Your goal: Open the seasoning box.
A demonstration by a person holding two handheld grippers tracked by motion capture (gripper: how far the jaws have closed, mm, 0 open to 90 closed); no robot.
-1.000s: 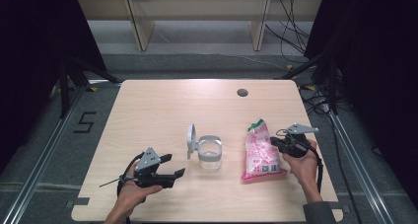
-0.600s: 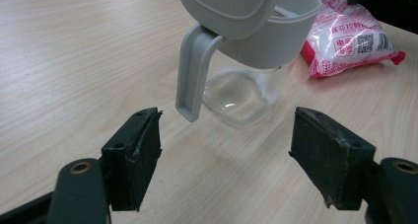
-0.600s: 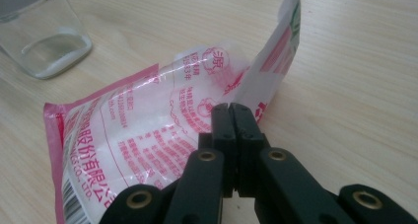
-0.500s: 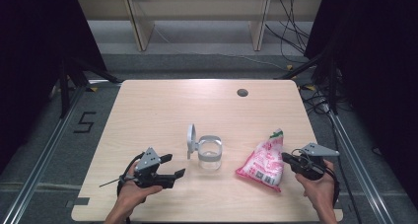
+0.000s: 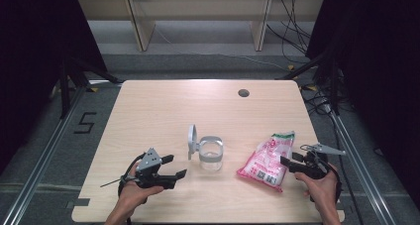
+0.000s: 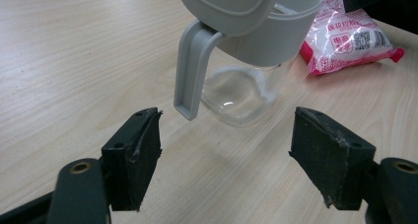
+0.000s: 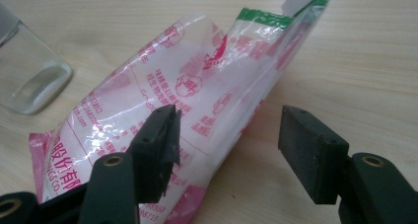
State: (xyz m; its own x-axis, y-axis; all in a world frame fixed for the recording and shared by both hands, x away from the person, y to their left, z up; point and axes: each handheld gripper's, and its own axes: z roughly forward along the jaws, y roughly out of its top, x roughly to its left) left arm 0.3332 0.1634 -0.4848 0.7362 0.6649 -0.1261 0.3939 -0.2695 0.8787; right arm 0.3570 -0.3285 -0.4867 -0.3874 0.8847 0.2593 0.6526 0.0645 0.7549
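Pink bag [image 5: 266, 158] lies beside the clear jar [image 5: 210, 153], seemingly untouched between both gaping hand-held grippers.

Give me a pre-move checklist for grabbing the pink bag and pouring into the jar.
1. Right gripper open: ok, fingers spread, nothing clamped.
2. Pink bag within the fingers' span: not ok, one finger overlaps its edge while the other stands over bare table.
3. Bag top opened: cannot tell; the green end looks torn or folded.
4. Clear jar upright with grey lid flipped open: ok.
5. Left gripper open and free to steady the jar: ok, it sits just short of the lid's tab.
6. Path between bag and jar clear: ok.
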